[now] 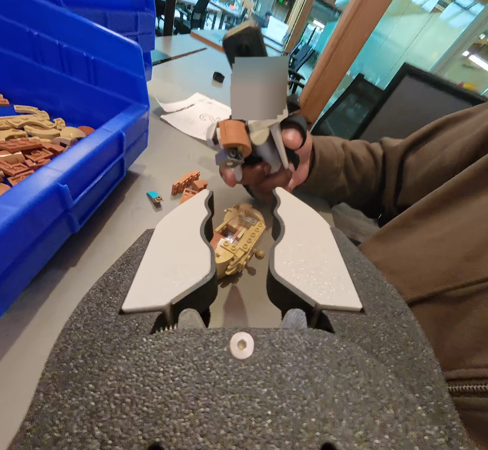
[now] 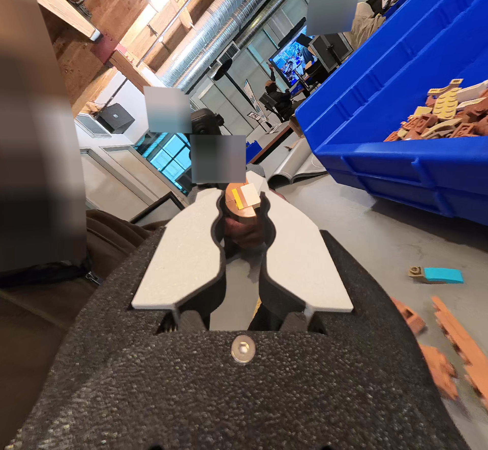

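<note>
In the left wrist view my left gripper (image 1: 243, 194) is open, low over the grey table (image 1: 169, 163). A tan and brown brick model (image 1: 239, 239) lies on the table between its fingers. The left finger (image 1: 184, 239) is at the model's brown end and the right finger stands clear of it. My right gripper (image 1: 237, 144) is farther off in this view, raised in a hand and shut on a brown brick assembly (image 1: 233, 136). In the right wrist view my right gripper (image 2: 242, 200) pinches that brown assembly (image 2: 245, 213), which has a yellow and a white tile on top.
A large blue bin (image 1: 79, 94) of tan and brown bricks stands on the left and shows in the right wrist view (image 2: 396, 152). Loose brown bricks (image 1: 186, 182), a teal piece (image 1: 153, 196) and an open booklet (image 1: 195, 115) lie on the table. A brown sleeve (image 1: 396, 173) is at the right. Spacing between my two grippers at the tips: around 4 centimetres. The teal piece (image 1: 153, 196) is about equally far from each gripper, around 12 centimetres. It turns up in the right wrist view (image 2: 433, 272) as well.
</note>
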`<action>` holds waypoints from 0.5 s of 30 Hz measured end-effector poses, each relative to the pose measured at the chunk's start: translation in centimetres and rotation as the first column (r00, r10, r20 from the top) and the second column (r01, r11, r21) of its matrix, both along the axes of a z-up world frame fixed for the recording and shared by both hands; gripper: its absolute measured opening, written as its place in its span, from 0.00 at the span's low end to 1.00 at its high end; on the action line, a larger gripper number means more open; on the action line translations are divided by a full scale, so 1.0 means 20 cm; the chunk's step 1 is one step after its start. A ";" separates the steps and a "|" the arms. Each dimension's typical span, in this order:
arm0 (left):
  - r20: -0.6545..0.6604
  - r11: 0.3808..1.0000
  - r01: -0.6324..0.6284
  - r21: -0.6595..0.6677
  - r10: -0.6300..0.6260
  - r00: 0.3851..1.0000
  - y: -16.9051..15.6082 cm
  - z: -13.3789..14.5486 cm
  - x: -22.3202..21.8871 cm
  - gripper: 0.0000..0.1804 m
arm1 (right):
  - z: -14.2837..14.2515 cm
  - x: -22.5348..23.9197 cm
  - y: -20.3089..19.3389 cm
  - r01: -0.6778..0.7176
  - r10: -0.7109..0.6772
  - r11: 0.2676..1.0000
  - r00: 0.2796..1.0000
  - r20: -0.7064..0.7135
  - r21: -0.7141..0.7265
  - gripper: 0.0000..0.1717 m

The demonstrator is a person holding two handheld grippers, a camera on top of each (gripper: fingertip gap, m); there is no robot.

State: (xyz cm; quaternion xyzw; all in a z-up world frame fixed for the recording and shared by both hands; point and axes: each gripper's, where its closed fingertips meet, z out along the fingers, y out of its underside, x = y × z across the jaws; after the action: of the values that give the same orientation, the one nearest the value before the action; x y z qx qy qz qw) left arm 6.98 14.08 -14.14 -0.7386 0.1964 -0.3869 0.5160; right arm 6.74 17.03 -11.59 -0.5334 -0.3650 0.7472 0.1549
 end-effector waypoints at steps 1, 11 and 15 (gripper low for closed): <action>0.014 1.000 -0.002 0.010 0.002 1.000 0.00 0.02 0.00 0.23 | 0.01 -0.01 -0.01 -0.006 0.006 1.000 1.000 -0.008 -0.014 0.14; -0.016 0.992 -0.057 0.109 0.059 0.998 0.01 0.08 0.01 0.21 | 0.04 -0.05 -0.08 -0.033 0.023 0.992 0.996 -0.086 -0.123 0.14; 0.013 0.993 -0.062 0.102 0.061 0.998 0.01 0.09 0.00 0.19 | 0.04 -0.05 -0.09 -0.032 0.023 0.995 0.996 -0.089 -0.100 0.14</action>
State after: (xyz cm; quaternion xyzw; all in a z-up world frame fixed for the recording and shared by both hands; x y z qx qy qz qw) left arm 6.94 14.21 -12.35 -0.7150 0.1907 -0.3637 0.5658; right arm 5.83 15.29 -10.76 -0.5019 -0.3269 0.7896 0.1334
